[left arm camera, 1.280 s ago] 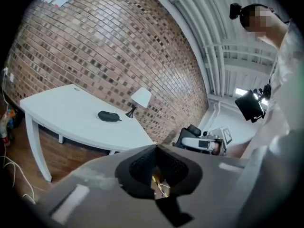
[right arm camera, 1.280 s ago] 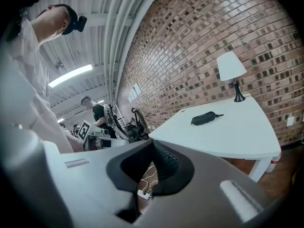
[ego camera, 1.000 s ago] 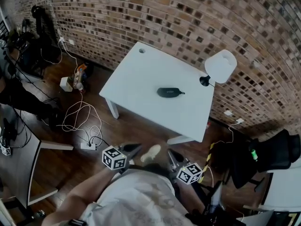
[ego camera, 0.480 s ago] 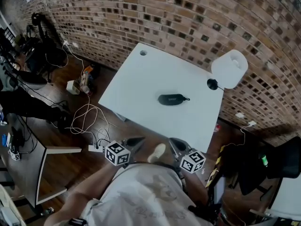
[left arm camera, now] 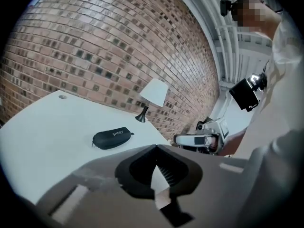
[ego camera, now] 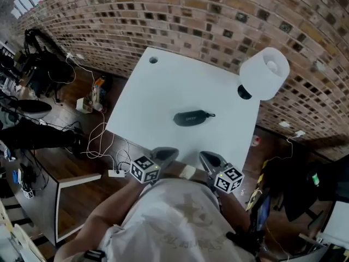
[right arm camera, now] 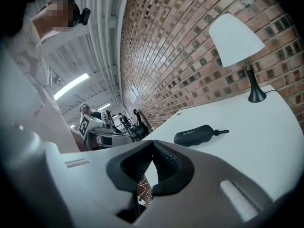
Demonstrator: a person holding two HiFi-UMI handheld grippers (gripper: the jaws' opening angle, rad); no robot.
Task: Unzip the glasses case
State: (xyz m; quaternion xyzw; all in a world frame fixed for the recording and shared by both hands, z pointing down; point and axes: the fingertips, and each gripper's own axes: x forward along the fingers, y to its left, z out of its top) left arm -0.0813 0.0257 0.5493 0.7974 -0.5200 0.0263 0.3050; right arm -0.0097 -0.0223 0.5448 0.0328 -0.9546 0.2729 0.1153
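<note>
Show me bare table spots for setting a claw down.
Bare: the wide table stretch from the glasses case left to the edge and cable hole, and the strip between case and near edge. Crowded only at the far right corner, by the lamp.

Glasses case (ego camera: pixel 192 117) black, table (ego camera: pixel 158 86) white, lamp shade (ego camera: pixel 264 72) white (its base (ego camera: pixel 244 92) black) — the wall (ego camera: pixel 207 15) patterned in red-brown brick.

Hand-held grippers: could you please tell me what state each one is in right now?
Left hand-held gripper: closed, holding nothing.
Right hand-held gripper: closed, holding nothing.
</note>
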